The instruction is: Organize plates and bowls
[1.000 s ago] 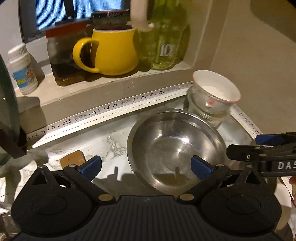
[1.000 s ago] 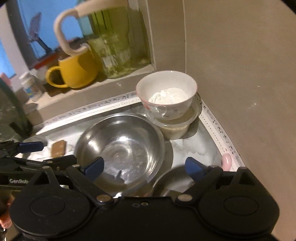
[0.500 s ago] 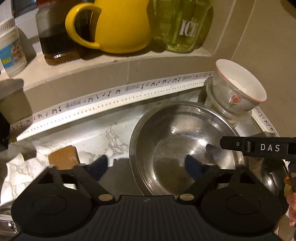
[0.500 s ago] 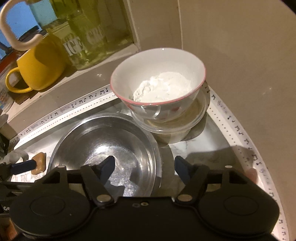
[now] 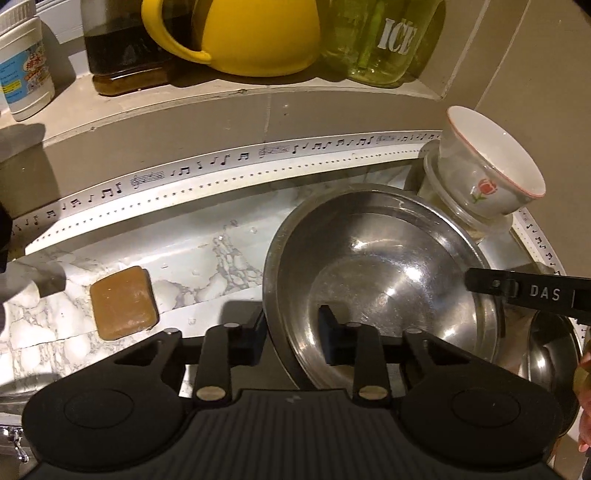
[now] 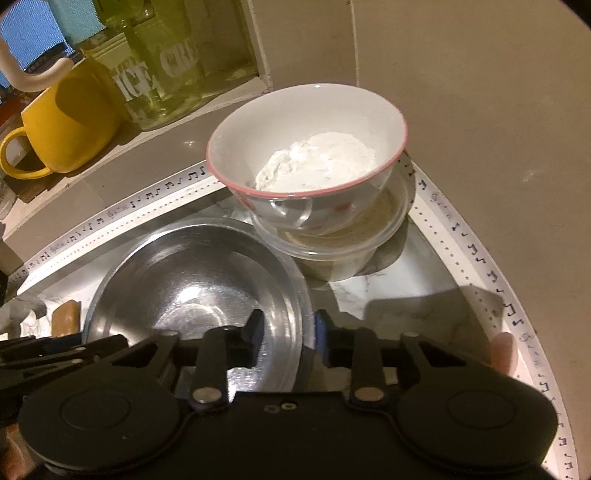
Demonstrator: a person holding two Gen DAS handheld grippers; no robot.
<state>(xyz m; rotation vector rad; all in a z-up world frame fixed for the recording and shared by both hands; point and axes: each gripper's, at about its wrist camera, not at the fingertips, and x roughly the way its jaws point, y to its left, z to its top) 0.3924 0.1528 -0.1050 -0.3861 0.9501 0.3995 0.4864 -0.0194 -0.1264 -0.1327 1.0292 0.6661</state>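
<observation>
Fingers of left gripper [image 5: 295,334] and right gripper [image 6: 290,338], just closing, clamp steel bowl's [image 5: 388,266] opposite rims

the right gripper [image 6: 289,341] has just closed on the steel bowl's [image 6: 184,280] right rim.

A: Bench [image 5: 207,254], marbled, under my jaws: what lies on it?
B: Steel bowl [image 5: 384,273], brown soap bar [image 5: 123,302], clear container [image 6: 340,251].
A: Ledge [image 5: 177,96] behind?
B: Yellow mug [image 5: 255,33], green jar [image 5: 384,40], white tub [image 5: 24,70].
</observation>
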